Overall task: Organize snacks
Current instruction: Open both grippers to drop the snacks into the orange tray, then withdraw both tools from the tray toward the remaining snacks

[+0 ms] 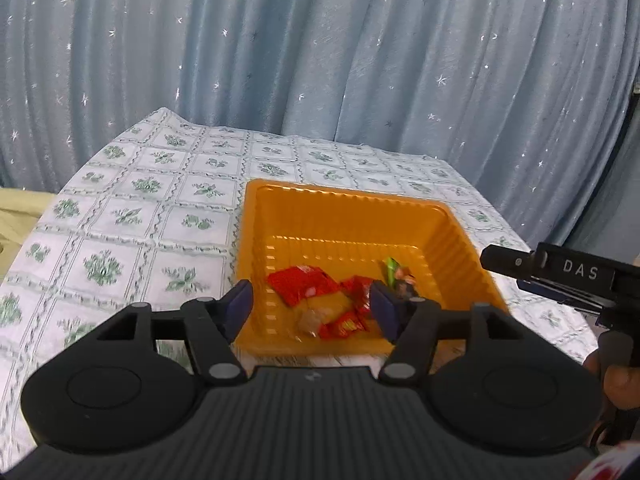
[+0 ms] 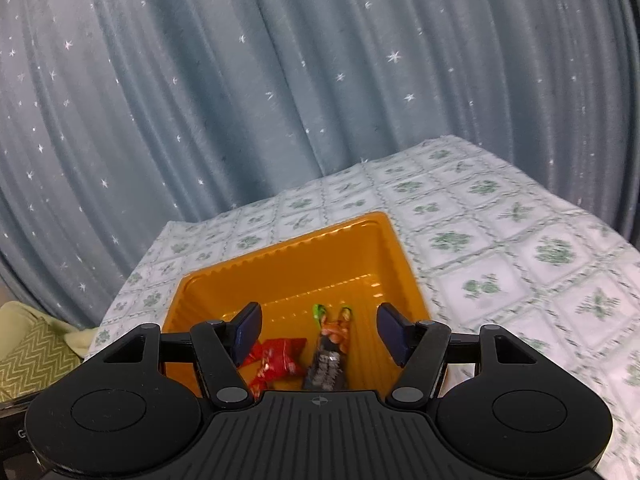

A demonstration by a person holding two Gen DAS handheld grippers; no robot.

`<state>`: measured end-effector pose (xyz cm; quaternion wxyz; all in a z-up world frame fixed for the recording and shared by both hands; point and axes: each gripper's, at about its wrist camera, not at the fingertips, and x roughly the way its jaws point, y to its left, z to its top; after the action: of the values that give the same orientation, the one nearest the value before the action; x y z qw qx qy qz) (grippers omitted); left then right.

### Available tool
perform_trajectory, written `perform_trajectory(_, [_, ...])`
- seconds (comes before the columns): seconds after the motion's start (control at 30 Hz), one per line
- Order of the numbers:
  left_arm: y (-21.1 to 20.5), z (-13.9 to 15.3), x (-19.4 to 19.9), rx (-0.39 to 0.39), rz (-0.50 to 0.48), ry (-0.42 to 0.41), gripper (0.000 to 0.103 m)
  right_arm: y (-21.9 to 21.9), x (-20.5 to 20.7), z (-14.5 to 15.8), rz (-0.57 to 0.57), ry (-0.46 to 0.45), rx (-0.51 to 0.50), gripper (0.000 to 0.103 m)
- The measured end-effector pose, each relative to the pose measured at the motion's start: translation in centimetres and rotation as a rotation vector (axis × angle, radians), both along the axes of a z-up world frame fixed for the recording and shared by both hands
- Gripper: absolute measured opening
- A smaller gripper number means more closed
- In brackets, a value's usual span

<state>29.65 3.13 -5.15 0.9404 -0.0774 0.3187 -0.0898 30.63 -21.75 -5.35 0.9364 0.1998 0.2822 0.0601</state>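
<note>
An orange plastic tray stands on the table with several wrapped snacks inside. In the left wrist view it holds red packets, a small clear-wrapped candy and a dark snack with a green end. My left gripper is open and empty above the tray's near edge. My right gripper is open and empty over the tray, above a red packet and the dark snack with green ends. The right gripper's body shows at the right edge of the left wrist view.
The table wears a white cloth with green floral squares. A blue-grey starred curtain hangs close behind. A yellow-green cushion with a zigzag pattern lies off the table's left side.
</note>
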Motion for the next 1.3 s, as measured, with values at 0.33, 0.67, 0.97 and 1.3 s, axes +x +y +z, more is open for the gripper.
perform_trajectory(0.33, [-0.8, 2.8, -8.3, -0.014, 0.000, 0.005, 0.072, -1.6, -8.7, 2.2, -0.013, 0.013, -0.036, 0.067])
perform_trajectory(0.67, [-1.2, 5.1, -16.3, -0.011, 0.008, -0.003, 0.080, -1.8, -16.9, 3.5, -0.004, 0.074, -0.067, 0.070])
perform_trajectory(0.97, [-1.0, 5.3, -20.7, 0.019, 0.013, 0.007, 0.085, -1.3, -21.4, 4.1, 0.024, 0.098, -0.127, 0.072])
perform_trajectory(1.3, [-0.8, 4.8, -23.0, 0.039, 0.023, 0.033, 0.087, -1.2, -24.2, 3.9, 0.048, 0.118, -0.152, 0.073])
